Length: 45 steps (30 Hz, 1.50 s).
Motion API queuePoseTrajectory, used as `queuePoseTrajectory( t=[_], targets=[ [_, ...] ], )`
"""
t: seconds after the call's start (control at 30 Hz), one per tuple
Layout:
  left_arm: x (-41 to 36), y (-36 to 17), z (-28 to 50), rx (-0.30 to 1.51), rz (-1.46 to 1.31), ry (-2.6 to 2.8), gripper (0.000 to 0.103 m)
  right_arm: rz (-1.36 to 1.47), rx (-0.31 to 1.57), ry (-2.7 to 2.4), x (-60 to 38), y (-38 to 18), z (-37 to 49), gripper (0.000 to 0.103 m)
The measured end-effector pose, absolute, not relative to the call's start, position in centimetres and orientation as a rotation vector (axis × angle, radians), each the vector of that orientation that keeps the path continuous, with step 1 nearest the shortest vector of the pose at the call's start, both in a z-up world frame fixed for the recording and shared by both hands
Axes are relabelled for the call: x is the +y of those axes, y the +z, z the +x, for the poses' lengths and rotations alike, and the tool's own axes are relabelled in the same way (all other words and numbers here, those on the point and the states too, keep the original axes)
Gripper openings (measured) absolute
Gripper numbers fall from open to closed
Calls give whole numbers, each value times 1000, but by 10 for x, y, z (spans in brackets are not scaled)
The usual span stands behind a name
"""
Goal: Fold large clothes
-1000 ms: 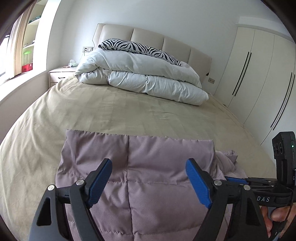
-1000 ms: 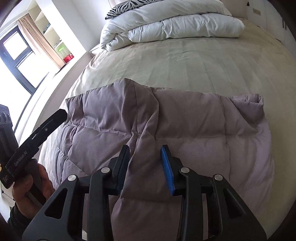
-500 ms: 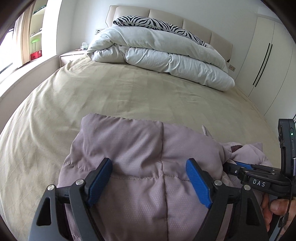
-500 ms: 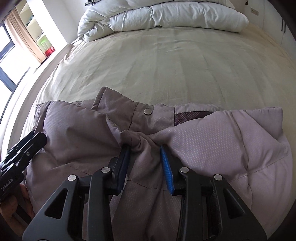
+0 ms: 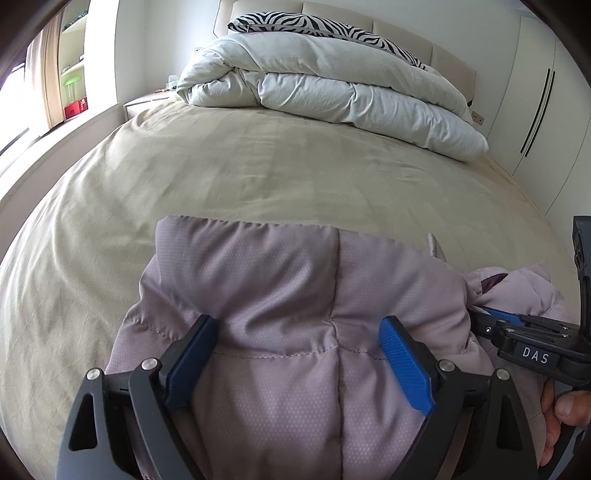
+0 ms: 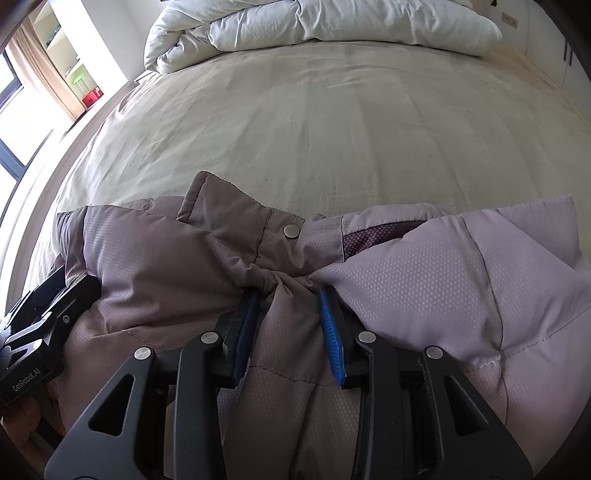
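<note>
A mauve quilted puffer jacket (image 5: 295, 295) lies bunched on the near part of a beige bed (image 5: 258, 166). My left gripper (image 5: 299, 332) is wide open, its blue pads on either side of a padded fold, not pinching it. My right gripper (image 6: 288, 295) is shut on a gathered bunch of the jacket (image 6: 461, 280) just below the collar snap (image 6: 291, 231). The right gripper also shows at the right edge of the left wrist view (image 5: 491, 317), and the left gripper at the left edge of the right wrist view (image 6: 48, 306).
A folded white duvet (image 5: 332, 85) and a zebra-print pillow (image 5: 317, 29) lie at the head of the bed. White wardrobes (image 5: 535, 92) stand to the right. A window ledge with a red box (image 5: 75, 107) runs along the left.
The jacket has gone from lying flat to bunched up, pulled toward me by the right gripper. Collar and snap now show. The left gripper stays open.
</note>
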<state>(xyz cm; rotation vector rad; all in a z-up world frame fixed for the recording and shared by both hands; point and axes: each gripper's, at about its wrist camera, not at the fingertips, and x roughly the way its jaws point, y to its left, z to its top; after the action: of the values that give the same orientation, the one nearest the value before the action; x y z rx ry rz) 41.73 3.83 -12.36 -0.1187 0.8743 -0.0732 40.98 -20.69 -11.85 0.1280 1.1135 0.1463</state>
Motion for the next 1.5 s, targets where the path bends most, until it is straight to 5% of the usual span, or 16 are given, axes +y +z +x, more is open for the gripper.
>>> queuePoseTrajectory(
  t=[1.27, 1.5],
  targets=[
    [36, -138, 426, 929, -94, -45, 98, 83, 1062, 119, -196, -121, 400, 32],
    [49, -107, 411, 961, -173, -33, 96, 270, 1041, 173, -220, -63, 377, 40]
  ],
)
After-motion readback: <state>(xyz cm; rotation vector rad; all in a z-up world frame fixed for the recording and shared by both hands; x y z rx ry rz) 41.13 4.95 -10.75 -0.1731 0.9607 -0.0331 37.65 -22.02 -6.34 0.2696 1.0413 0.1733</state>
